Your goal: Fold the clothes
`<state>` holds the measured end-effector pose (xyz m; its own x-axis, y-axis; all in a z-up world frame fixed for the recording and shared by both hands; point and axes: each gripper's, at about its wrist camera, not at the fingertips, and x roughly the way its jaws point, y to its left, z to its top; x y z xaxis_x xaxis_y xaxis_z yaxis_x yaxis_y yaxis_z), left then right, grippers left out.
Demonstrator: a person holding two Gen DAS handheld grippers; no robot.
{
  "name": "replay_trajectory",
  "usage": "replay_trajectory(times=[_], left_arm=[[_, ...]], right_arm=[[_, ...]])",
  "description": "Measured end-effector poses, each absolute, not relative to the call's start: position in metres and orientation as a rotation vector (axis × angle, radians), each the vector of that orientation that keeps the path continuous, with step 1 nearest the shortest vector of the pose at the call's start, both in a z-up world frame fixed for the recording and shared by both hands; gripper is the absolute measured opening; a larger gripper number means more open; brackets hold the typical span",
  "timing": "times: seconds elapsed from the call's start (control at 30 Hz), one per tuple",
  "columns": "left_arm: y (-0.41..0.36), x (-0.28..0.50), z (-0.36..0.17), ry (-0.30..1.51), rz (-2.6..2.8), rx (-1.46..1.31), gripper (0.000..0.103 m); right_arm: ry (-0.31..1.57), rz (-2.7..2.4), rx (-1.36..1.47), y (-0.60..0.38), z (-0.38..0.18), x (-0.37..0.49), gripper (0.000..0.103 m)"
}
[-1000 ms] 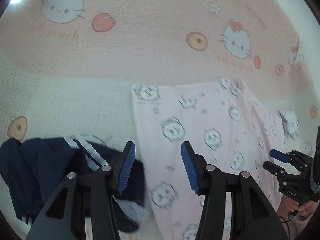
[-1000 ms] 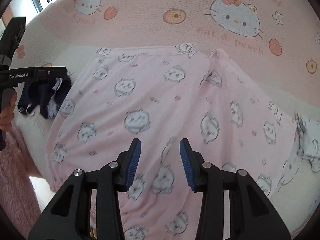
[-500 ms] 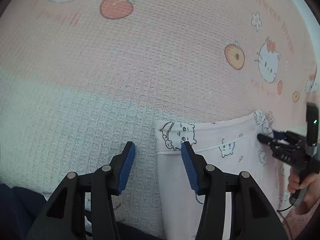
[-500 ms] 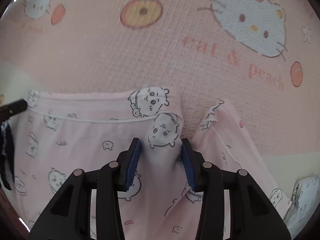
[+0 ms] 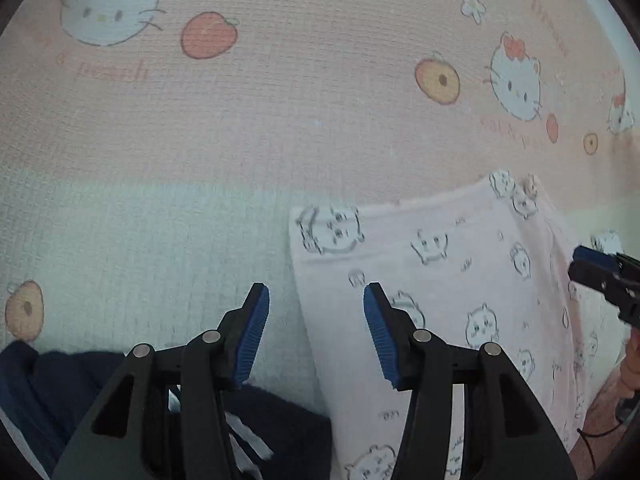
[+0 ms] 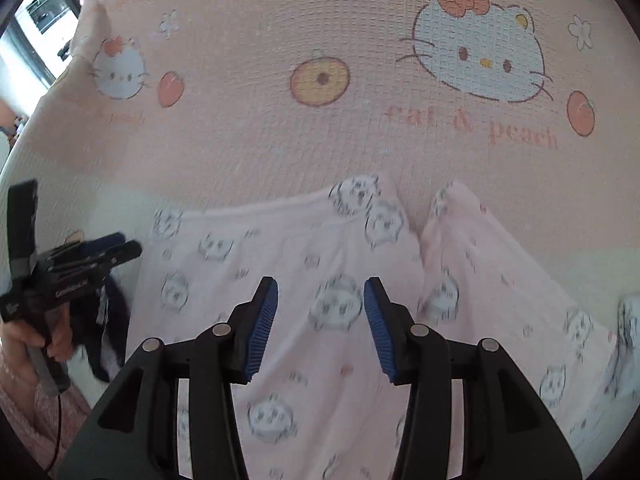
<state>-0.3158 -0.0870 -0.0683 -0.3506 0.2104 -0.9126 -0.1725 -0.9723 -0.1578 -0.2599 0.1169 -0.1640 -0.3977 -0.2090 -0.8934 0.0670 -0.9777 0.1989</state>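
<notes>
Each camera sits on a gripper and looks steeply down along its jaws at the bed [image 5: 200, 128], from quite close. The left view looks at the left top corner of the pink pajamas [image 5: 440, 264]. The right view looks at their middle. Both views share the pajamas' top edge.

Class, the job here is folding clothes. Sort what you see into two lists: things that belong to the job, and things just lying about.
Belongs to the job:
- pink pyjama garment, spread flat
- left hand-held gripper, open
- right hand-held gripper, open, its jaws just opening with nothing between them

Just lying about:
- navy garment, crumpled beside it
- cartoon-cat bed cover underneath
</notes>
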Motion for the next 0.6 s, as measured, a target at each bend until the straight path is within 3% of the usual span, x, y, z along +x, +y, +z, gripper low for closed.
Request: replay_trajectory(times=[0.13, 0.27, 0.33, 0.43, 0.6], left_arm=[[-0.052, -0.260, -0.061, -0.157, 2.263, -1.557, 0.051], [0.004, -0.197, -0.065, -0.009, 2.182, -1.517, 0.052], [0.015, -0.172, -0.082, 0.174, 2.185, -1.611, 0.052], [0.019, -0.135, -0.084, 0.402, 2.237, -1.625, 0.052], [0.030, -0.115, -0.078, 0.411, 2.199, -1.584, 0.052]], right_arm=[[-0.190, -2.494, 1.695, 0.111, -0.178, -0.194, 0.046], [-0.016, -2.576, 1.847, 0.105, -0.208, -0.144, 0.045], [0.072, -2.610, 1.954, 0.108, -0.219, -0.124, 0.044], [-0.100, -2.593, 1.959, 0.125, -0.219, -0.096, 0.044], [-0.151, -2.549, 1.917, 0.133, -0.227, -0.067, 0.045]])
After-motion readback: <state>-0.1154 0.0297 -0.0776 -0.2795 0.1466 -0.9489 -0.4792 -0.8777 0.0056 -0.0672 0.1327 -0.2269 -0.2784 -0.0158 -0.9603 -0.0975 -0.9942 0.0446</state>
